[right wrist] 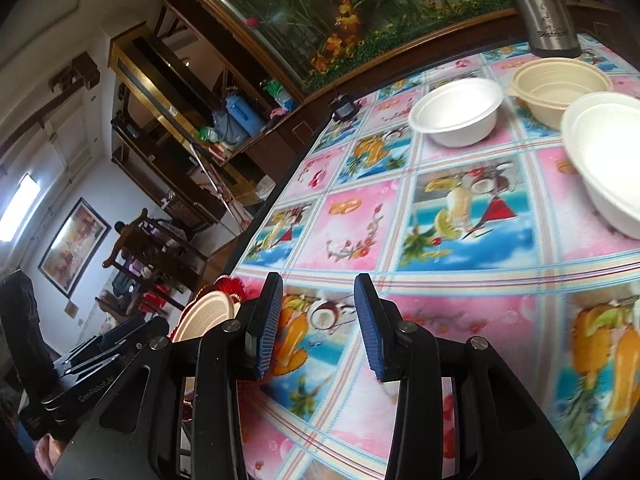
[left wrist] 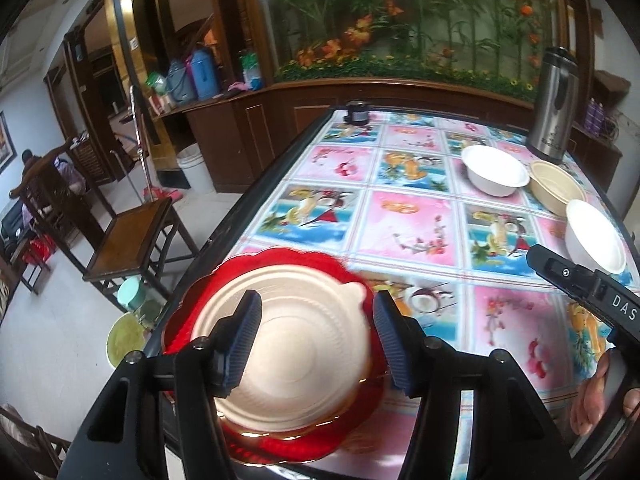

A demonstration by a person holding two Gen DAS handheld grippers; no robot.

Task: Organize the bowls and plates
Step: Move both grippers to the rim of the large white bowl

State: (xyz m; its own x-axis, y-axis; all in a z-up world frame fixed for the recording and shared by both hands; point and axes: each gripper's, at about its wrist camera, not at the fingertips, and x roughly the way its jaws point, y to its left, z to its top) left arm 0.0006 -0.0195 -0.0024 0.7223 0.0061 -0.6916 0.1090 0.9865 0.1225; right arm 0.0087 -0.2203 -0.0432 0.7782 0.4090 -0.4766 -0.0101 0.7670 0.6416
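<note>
- The left gripper (left wrist: 316, 340) is held open above a cream plate (left wrist: 288, 360), nothing clasped.
- That plate is stacked on a red plate (left wrist: 280, 446) at the table's (left wrist: 400, 216) near-left corner.
- The right gripper (right wrist: 318, 326) is held open and empty over the tablecloth.
- Two white bowls (right wrist: 456, 112) (right wrist: 612, 160) and a beige bowl (right wrist: 560, 84) are seen grouped at the far right.

The left wrist camera looks steeply down over the table's (left wrist: 400, 216) near corner, close above a cream plate (left wrist: 288, 360). The right wrist camera sits low, tilted, facing across the table (right wrist: 360, 232). Both share the white bowl (left wrist: 494, 175) (right wrist: 456, 111) (and flask behind).

Two white bowls (left wrist: 496, 175) (left wrist: 595, 242), one beige bowl (left wrist: 556, 186), one cream plate (left wrist: 296, 354), one red plate (left wrist: 280, 446).
</note>
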